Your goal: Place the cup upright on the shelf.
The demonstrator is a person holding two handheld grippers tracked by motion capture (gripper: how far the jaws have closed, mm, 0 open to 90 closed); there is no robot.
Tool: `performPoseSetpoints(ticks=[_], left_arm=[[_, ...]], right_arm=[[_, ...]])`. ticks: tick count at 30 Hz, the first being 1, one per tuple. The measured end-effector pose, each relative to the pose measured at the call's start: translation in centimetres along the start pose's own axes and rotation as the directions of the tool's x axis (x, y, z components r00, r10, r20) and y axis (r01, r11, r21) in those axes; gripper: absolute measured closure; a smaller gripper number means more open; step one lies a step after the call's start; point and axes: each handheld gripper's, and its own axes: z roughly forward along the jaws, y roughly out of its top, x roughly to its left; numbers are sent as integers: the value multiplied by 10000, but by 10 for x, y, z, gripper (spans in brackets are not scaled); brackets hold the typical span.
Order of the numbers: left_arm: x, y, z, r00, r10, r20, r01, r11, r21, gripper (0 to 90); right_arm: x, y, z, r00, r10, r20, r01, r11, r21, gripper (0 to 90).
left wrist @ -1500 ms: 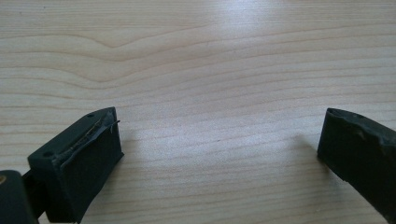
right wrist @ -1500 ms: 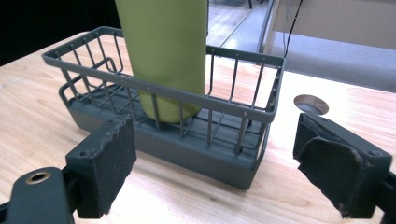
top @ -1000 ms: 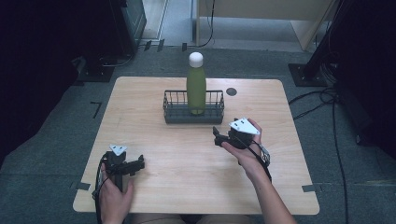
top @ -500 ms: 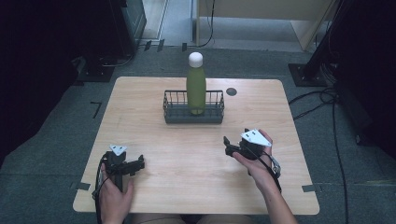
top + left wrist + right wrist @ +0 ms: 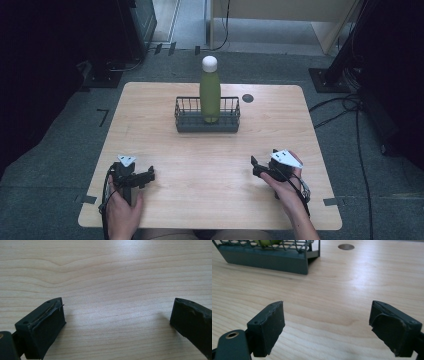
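Two grippers, both empty, both low at my edge of the table (image 5: 150, 115). The green bottle (image 5: 210, 97) with its white cap stands upright in the dark wire basket (image 5: 186, 120) at the far middle of the table, well apart from either tool. Its long axis runs straight up, so I judge any grab has to come in level, at the body above the basket's rail.

My right gripper (image 5: 256, 166) sits at the near right, jaws parted with bare wood between them; in the right gripper view the basket (image 5: 274, 261) lies ahead and off to the left, the bottle's (image 5: 265, 242) green base just peeking at the top edge. My left gripper (image 5: 149, 175) rests at the near left, jaws wide apart over plain wood, aimed across the table.

Neither hand looks clearly nearer, but the right one already faces the basket, wrist low, palm cupping the tool from behind.
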Motion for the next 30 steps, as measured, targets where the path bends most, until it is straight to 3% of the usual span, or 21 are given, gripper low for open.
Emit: performPoseSetpoints(ticks=[15, 17, 21, 23, 30], left_arm=[[-1, 0, 0, 10000, 17, 6, -17, 10000, -3, 0], [-1, 0, 0, 10000, 18, 8, -18, 10000, -2, 0], [-1, 0, 0, 10000, 24, 7, -24, 10000, -5, 0], [-1, 0, 0, 10000, 19, 11, -19, 10000, -5, 0], [-1, 0, 0, 10000, 21, 8, -21, 10000, -3, 0]], right_arm=[[-13, -23, -16, 9992, -216, 339, 178, 9937, 1109, 131], [-15, -25, -18, 9990, -238, 374, 182, 9895, 1436, 130], [-18, -30, -21, 9971, -520, 561, 375, 9714, 2346, 125], [-21, -31, -23, 9989, -169, 429, 60, 9702, 2423, 128], [-20, -32, -24, 9971, -44, 755, -141, 9700, 2427, 122]])
